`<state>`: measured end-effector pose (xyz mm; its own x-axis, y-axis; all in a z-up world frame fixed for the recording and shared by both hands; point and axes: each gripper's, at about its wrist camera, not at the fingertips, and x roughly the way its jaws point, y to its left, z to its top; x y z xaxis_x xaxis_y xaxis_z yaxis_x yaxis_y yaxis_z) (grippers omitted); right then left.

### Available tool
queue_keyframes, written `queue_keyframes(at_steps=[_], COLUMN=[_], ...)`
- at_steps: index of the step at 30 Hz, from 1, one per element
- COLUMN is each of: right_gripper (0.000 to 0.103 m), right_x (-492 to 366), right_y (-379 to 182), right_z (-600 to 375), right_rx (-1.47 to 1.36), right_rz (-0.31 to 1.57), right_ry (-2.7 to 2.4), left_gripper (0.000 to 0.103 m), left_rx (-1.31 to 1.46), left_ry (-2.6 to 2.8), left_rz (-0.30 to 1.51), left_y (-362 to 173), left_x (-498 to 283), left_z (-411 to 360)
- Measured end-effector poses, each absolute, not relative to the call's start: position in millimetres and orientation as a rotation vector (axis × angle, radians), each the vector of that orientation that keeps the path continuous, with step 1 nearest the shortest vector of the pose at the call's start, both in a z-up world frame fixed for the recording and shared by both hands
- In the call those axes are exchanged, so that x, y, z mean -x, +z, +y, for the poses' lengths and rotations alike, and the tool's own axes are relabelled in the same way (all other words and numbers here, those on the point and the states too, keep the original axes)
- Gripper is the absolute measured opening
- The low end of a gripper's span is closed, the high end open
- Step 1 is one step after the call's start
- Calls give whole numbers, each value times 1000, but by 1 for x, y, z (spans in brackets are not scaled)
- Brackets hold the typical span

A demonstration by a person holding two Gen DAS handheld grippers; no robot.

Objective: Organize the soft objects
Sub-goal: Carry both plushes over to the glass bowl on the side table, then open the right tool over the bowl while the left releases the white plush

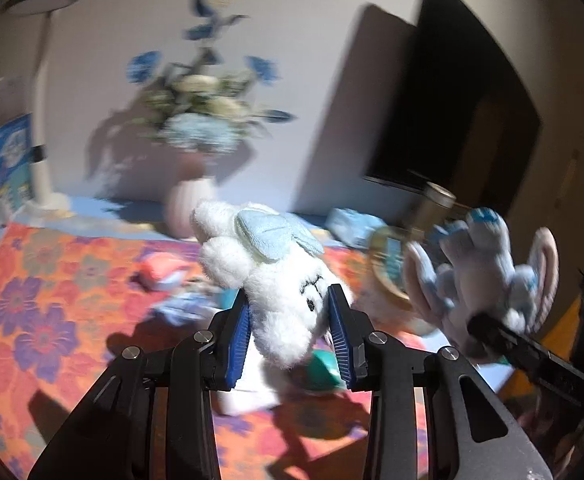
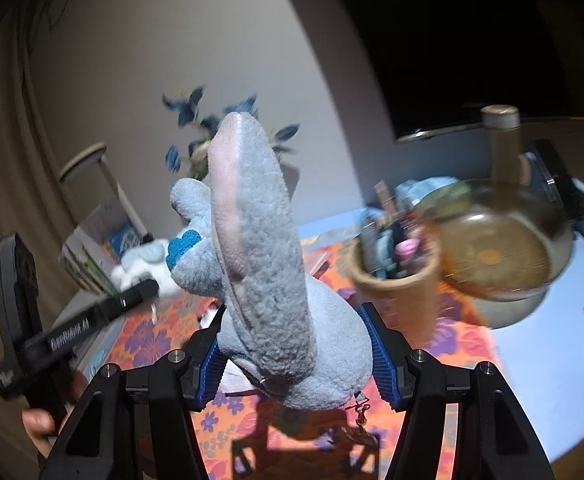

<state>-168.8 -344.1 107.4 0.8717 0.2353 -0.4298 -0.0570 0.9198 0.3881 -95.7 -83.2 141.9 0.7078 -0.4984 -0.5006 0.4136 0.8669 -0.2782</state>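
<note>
My left gripper (image 1: 290, 334) is shut on a white plush toy (image 1: 268, 276) with pale blue wings, held in the air above the floral cloth (image 1: 52, 300). My right gripper (image 2: 297, 360) is shut on a grey-blue plush toy (image 2: 268, 264) with long pink-lined ears. The grey-blue toy also shows in the left wrist view (image 1: 479, 264) at the right, on the right gripper's black finger. The white toy shows small at the left of the right wrist view (image 2: 144, 264).
A vase of blue and white flowers (image 1: 200, 128) stands at the back. A white lamp (image 1: 42, 92) and books (image 1: 8, 160) are back left. A brown cup of pens (image 2: 395, 272), a glass bowl (image 2: 495, 252) and a bottle (image 2: 501, 140) are at right. Small cloth items (image 1: 164, 272) lie on the cloth.
</note>
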Motion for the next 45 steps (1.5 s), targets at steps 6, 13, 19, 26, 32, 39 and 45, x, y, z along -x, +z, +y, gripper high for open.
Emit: queue_keyframes(at_steps=[6,13,19,26,32,39,45], right_gripper=[60,60,60,61,61,73,87], right_x=[198,213,201,143,104,89,99], right_y=[115,114,122,117,62,29,41], right_z=[-392,-460,-506,-551,-592,-608,-615], right_rx=[-470,-597,-691,-902,-1109,-1147,-1114], right_rz=[463,442,405,350,401,494,453], right_ry=[102,-8,-39,86,82,-25,-54], left_gripper=[33,33,33,33,33,39,44], left_rx=[91,45,37,44,25,-38,-82], left_ry=[-670,-836,-940,-891,-834,-814,-818], left_rz=[612,627,609,647,764,823,815], left_y=[146,158,190,203,169,135,133], left_x=[121,133,118,67,25,6,8], left_z=[-151,-221,-277,-329,-362,-384,-385])
